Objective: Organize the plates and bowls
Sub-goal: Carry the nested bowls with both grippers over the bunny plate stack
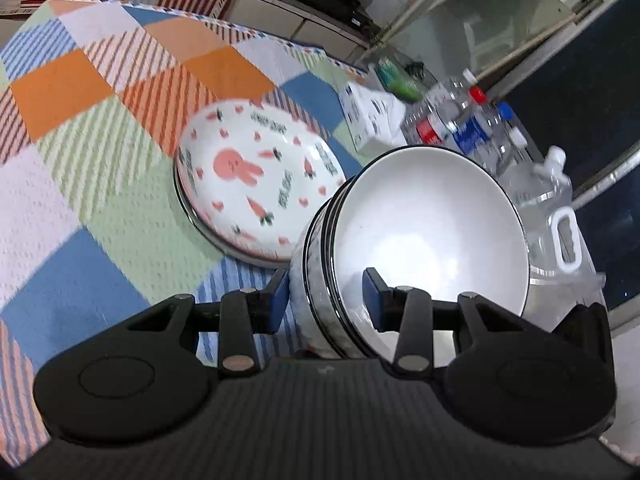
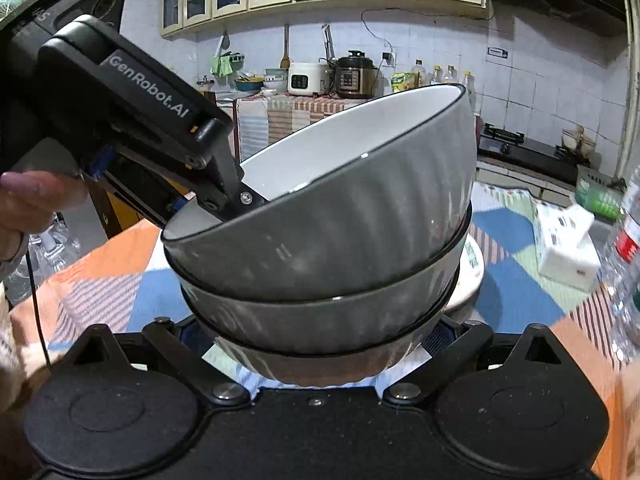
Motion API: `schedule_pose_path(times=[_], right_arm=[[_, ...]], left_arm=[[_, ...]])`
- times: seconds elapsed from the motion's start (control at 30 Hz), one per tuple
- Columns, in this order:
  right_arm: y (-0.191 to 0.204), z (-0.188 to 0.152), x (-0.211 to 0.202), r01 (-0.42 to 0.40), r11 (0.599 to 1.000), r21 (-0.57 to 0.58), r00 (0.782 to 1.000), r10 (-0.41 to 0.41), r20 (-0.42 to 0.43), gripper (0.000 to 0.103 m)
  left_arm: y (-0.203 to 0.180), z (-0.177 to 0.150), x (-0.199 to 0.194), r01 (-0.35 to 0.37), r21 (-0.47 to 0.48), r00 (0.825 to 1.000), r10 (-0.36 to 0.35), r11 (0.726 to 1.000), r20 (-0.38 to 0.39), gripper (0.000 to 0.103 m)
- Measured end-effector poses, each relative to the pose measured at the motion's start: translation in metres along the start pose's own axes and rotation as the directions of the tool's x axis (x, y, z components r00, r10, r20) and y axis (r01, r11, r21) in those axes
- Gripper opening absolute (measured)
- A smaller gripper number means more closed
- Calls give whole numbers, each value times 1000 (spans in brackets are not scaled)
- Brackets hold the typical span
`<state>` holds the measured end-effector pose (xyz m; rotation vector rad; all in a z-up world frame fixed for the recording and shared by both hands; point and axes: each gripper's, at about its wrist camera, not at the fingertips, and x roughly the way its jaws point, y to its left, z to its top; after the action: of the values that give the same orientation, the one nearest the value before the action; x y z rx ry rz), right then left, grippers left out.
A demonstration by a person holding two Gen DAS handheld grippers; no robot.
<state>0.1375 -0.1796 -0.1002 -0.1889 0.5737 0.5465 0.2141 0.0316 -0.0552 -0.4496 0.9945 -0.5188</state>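
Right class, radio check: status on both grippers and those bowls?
Left gripper clamped on the bowl stack rim. Right gripper straddles its base; grip unclear. Stack tilted, above the tablecloth. Rabbit plate beside, bottles behind.

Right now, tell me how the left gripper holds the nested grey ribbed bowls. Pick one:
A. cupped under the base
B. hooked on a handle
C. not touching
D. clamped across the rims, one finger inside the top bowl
D: the left gripper straddles the rims of the nested grey ribbed bowls, one finger inside the white interior and the other outside.
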Motion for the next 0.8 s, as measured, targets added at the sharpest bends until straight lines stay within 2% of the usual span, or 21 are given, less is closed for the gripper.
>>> schedule_pose_path(times=[0.2,0.33,0.43,0.67,0.8], right_arm=[[-12,29,25,-31,996,-78,999,32,8,101],[-25,43,49,-50,997,-53,999,51,9,101],[-27,50,66,-41,999,-20,999,41,-26,101],[-35,50,98,-44,999,7,998,45,-38,101],[-41,37,104,-37,999,11,998,38,-50,101]], left_arm=[[10,36,5,-25,0,999,25,1000,34,38],[17,56,16,-54,31,998,53,998,29,38],[22,66,23,-73,33,997,73,997,20,38],[37,81,48,-99,22,995,99,995,11,39],[40,86,69,-103,31,995,103,994,1,39]])
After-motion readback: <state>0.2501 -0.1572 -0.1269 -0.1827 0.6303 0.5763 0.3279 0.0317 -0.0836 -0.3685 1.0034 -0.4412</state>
